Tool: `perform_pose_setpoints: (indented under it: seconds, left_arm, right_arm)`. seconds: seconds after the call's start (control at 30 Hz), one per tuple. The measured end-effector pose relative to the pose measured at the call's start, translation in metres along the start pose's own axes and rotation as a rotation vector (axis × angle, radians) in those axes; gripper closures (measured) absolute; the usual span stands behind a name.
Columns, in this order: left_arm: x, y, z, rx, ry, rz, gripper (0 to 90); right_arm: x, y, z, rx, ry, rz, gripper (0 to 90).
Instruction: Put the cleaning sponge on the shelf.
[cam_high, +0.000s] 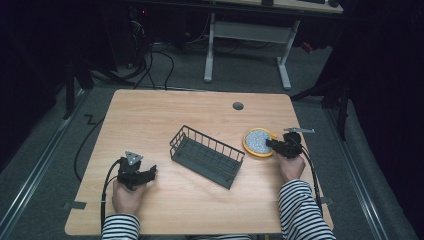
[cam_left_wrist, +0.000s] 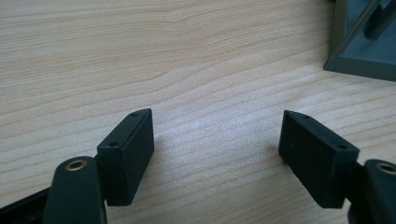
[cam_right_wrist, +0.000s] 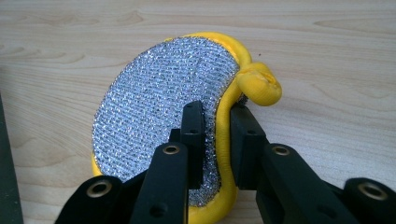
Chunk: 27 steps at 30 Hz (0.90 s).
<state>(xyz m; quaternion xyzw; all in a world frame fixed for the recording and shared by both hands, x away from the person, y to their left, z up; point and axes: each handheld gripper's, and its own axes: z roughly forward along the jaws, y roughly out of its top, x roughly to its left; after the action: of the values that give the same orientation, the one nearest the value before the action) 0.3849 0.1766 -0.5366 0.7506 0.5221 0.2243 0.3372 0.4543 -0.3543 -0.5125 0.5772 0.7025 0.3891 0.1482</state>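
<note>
My right gripper (cam_right_wrist: 215, 140) has its fingers (cam_right_wrist: 192, 140) clamped on the yellow-rimmed scouring pad's (cam_right_wrist: 159, 107) edge (rim bulging just beyond them); my left gripper (cam_left_wrist: 217, 149) gapes wide over bare counter (cam_left_wrist: 187, 60), holding nothing.

in the right gripper view, the right claw (cam_right_wrist: 215, 140) covers the near edge of the yellow scrubber (cam_right_wrist: 159, 116), whose lower rim runs off the frame's bottom. in the left gripper view, the wire basket (cam_left_wrist: 359, 51) is cut off at the top right corner, leaving one blurred corner of it.
</note>
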Motion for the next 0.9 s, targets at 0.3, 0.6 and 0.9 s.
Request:
perform_pose_setpoints:
  seconds: [0.3, 0.6, 0.9]
  left_arm:
    - [0.0, 0.0, 0.0, 0.0, -0.001, -0.001, 27.2]
    - [0.0, 0.0, 0.0, -0.001, -0.002, -0.002, 27.1]
    - [0.0, 0.0, 0.0, 0.0, -0.001, 0.0, 27.1]
  right_arm:
    - [0.002, 0.004, -0.013, -0.038, 0.013, -0.012, 79.3]
    - [0.001, 0.01, -0.033, -0.072, 0.032, -0.021, 79.3]
    - [0.009, 0.012, -0.045, -0.085, 0.057, -0.047, 79.2]
